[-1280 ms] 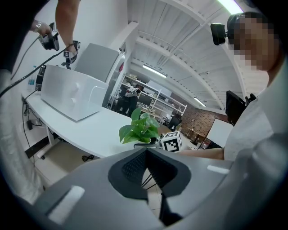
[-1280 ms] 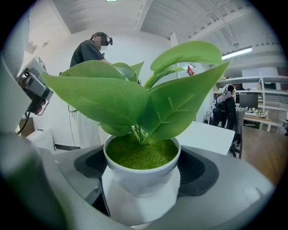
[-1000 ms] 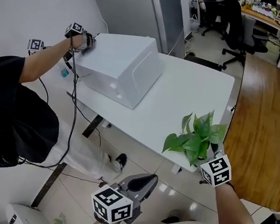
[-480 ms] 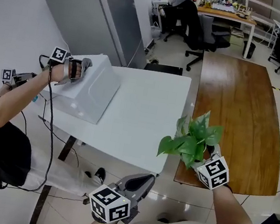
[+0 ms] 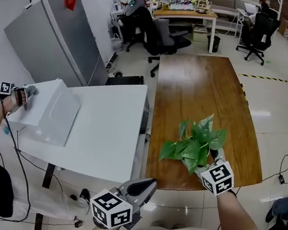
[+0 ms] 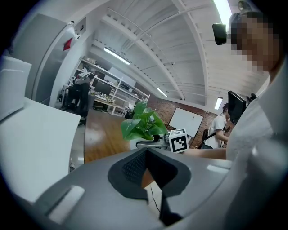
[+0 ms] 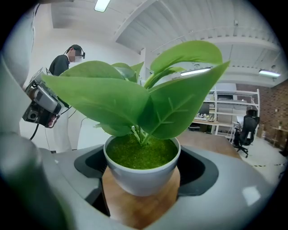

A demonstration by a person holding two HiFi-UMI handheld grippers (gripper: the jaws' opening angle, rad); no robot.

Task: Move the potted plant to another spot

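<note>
Right tongs (image 7: 141, 182) grip the smooth, round, white-bowled potted plant (image 7: 140, 158).

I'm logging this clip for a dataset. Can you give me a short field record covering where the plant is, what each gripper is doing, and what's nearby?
potted plant: upright in a white pot, over the near end of the wooden table; can't tell if it touches the table
right hand-held gripper: shut on the potted plant
left hand-held gripper: shut, empty, low by the person's body
nearby: white table to the left, with a white box on it
</note>
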